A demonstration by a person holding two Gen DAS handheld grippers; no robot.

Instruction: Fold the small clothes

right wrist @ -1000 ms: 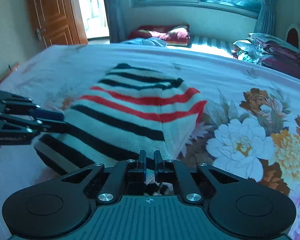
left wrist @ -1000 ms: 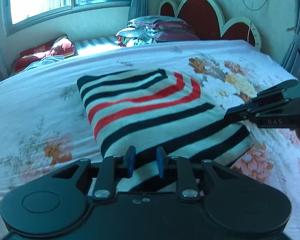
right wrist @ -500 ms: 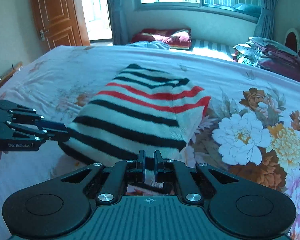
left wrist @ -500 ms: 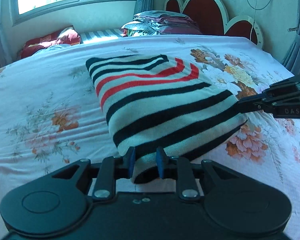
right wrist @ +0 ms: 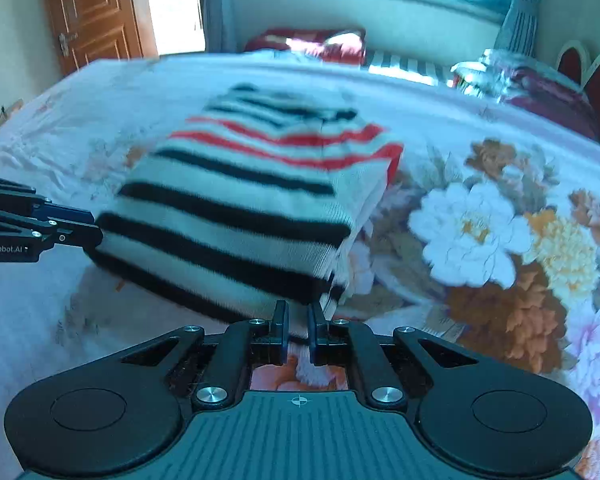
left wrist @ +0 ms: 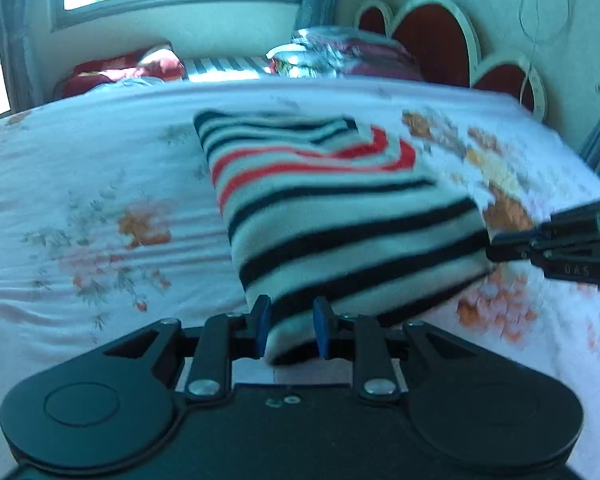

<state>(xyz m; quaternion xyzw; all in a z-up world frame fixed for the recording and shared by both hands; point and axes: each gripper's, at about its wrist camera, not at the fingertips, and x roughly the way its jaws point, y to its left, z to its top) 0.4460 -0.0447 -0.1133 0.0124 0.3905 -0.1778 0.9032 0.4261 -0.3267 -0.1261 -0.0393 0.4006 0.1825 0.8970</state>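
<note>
A striped sweater (left wrist: 332,208), white with black and red bands, lies folded on the floral bed sheet (left wrist: 100,208); its near edge is lifted off the sheet. My left gripper (left wrist: 288,322) is shut on the near left corner of the sweater. My right gripper (right wrist: 298,326) is shut on the near right corner of the sweater (right wrist: 240,208). Each gripper shows in the other's view: the right one (left wrist: 496,246) at the sweater's right edge, the left one (right wrist: 92,230) at its left edge.
A red scalloped headboard (left wrist: 436,48) and stacked bedding (left wrist: 340,54) stand at the head of the bed. A red pillow (left wrist: 140,70) lies under the window. A wooden door (right wrist: 92,12) is at the far left in the right wrist view.
Both grippers have lifted the sweater's near edge and carried it forward toward the far end, so the visible sweater looks shorter and the sheet under the edge shows.
</note>
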